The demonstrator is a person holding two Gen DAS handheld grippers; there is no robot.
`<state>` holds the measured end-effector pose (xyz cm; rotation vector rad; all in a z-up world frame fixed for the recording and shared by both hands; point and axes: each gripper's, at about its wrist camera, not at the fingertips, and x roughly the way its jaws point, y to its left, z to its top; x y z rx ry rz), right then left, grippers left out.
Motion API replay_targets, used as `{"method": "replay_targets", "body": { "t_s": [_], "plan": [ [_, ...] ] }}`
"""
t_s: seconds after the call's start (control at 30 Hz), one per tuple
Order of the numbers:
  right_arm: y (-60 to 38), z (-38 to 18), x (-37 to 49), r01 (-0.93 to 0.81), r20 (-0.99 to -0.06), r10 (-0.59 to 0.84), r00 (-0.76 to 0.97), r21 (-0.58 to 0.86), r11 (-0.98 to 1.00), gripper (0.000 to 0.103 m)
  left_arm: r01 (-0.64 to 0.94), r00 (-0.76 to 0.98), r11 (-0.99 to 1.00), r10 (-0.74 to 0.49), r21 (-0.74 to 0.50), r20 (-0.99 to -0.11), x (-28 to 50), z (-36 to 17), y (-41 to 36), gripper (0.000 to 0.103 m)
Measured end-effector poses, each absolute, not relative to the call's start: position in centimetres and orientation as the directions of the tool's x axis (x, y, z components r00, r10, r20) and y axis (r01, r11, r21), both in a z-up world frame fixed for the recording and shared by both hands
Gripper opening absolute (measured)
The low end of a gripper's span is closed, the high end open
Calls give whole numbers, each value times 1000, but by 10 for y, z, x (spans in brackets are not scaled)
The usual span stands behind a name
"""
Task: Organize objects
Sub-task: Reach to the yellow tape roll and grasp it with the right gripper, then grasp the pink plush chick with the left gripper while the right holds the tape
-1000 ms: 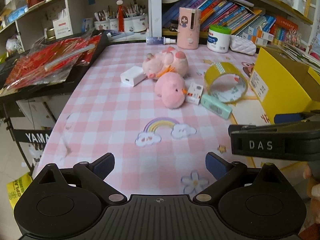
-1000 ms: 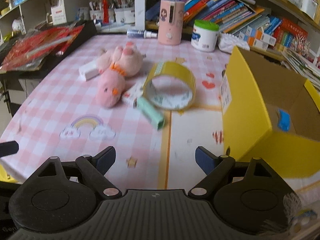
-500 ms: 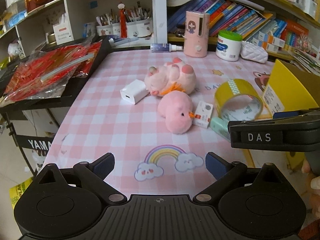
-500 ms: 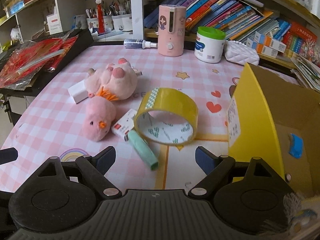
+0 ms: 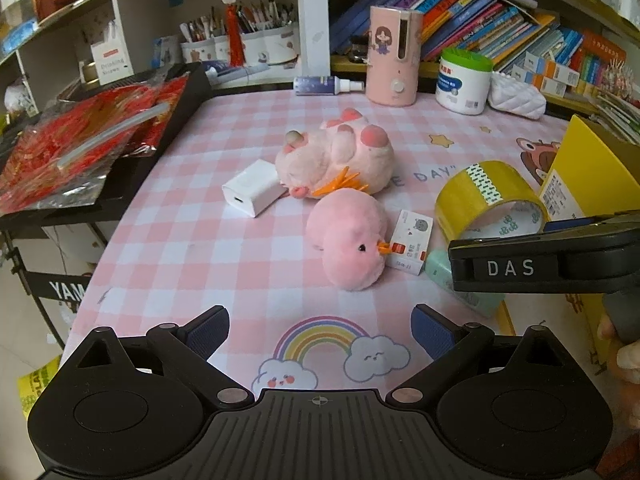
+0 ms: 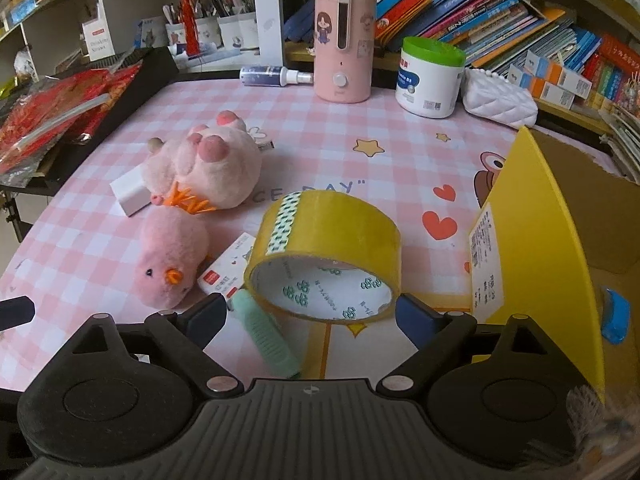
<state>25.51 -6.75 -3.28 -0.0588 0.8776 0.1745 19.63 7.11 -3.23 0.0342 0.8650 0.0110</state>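
Pink checked tablecloth; crowded bookshelves behind, titles probably unreadable.

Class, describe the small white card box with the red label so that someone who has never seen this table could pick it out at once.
Start at the open yellow cardboard box on the right of the pink checked tablecloth. Beside it lies a yellow tape roll on its side. The small white card box sits flat between that roll and the pink chick plush, by the mint green case; unlike the plain white charger, it is printed and red-labelled.
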Motion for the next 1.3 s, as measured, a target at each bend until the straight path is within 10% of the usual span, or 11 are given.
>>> {"method": "replay_targets", "body": {
  "t_s": [0.9,1.3],
  "plan": [
    [-80,-37,294,-207,-717,180,674,51,977,94,7,666,1000,12,23,-746,257,-39,64,94],
    [-90,-16,289,-196,-628,182,757,48,979,94,-53,603,983,-108,-175,-791,281,-56,81,47]
  ]
}}
